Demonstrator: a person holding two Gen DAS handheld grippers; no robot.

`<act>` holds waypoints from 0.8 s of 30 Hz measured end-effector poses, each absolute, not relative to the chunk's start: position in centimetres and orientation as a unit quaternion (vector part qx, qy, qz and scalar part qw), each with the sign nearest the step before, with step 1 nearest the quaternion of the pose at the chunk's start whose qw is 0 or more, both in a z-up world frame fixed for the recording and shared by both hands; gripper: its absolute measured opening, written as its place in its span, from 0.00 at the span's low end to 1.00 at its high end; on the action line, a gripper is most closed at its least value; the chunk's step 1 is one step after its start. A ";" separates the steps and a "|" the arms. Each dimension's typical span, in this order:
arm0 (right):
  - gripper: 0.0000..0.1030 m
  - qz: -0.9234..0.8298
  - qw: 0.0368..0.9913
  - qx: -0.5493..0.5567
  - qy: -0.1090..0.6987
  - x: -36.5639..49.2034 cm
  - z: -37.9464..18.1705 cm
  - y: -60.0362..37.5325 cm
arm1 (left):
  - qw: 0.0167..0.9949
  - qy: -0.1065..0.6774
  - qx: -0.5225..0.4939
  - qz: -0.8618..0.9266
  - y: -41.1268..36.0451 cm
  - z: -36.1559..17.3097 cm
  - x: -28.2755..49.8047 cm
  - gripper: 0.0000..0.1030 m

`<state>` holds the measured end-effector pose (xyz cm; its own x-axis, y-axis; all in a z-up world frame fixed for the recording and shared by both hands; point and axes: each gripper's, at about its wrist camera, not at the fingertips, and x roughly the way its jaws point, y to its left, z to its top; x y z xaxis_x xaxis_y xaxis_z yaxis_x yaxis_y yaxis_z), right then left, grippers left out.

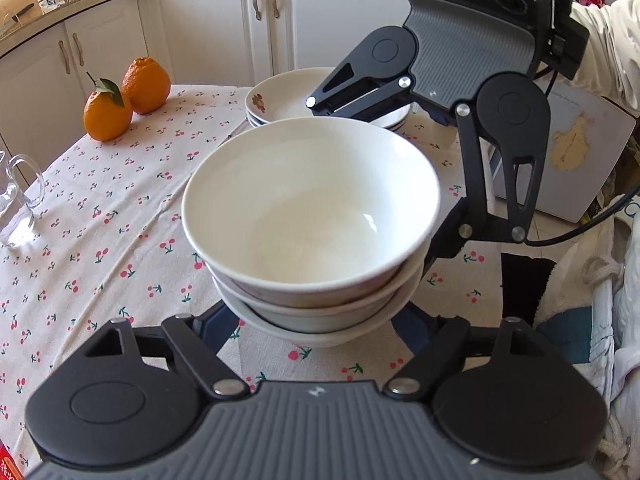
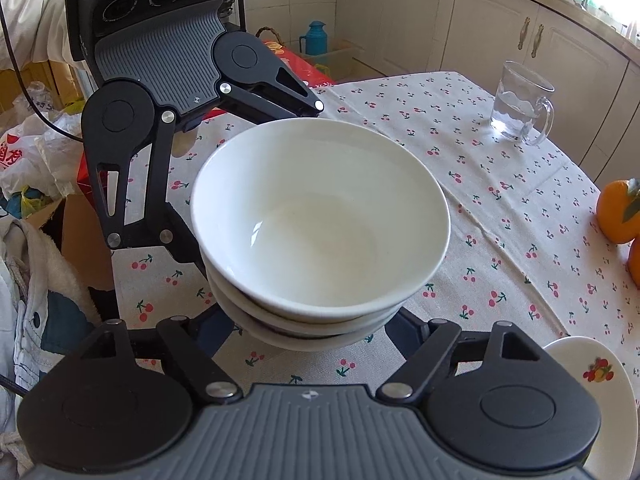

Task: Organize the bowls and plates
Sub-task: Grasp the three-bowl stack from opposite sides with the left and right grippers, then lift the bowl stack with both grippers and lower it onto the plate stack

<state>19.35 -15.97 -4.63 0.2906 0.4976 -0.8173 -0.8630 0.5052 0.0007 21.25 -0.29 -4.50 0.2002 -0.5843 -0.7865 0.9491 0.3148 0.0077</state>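
Observation:
A stack of three white bowls (image 1: pixel 312 216) fills the middle of both views (image 2: pixel 320 216), above the cherry-print tablecloth (image 1: pixel 112 216). My left gripper (image 1: pixel 316 320) has its jaws spread wide around the lowest bowl, fingertips hidden under it. My right gripper (image 2: pixel 316 320) holds the stack the same way from the opposite side. Each gripper shows in the other's view: the right one (image 1: pixel 404 184) and the left one (image 2: pixel 224 184), each spread around the stack. A stack of white plates (image 1: pixel 280 96) with a flower print sits behind the bowls; its rim shows in the right wrist view (image 2: pixel 600 380).
Two oranges (image 1: pixel 124 96) sit at the table's far left edge, also in the right wrist view (image 2: pixel 620 216). A glass mug of water (image 1: pixel 16 204) stands near the left edge and also appears in the right wrist view (image 2: pixel 520 104). White cabinets (image 1: pixel 208 28) stand behind.

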 end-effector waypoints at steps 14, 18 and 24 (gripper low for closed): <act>0.83 0.392 0.808 -0.228 0.376 19.3 -0.3 -23.1 | 0.729 0.280 0.279 -0.559 -7.9 -0.8 22.7 0.80; 0.83 0.365 0.819 -0.231 0.377 20.0 0.3 -26.0 | 0.722 0.264 0.285 -0.573 -11.0 -0.8 24.2 0.80; 0.83 0.324 0.827 -0.233 0.395 21.2 -0.5 -29.6 | 0.712 0.262 0.278 -0.589 -14.9 -2.7 26.1 0.80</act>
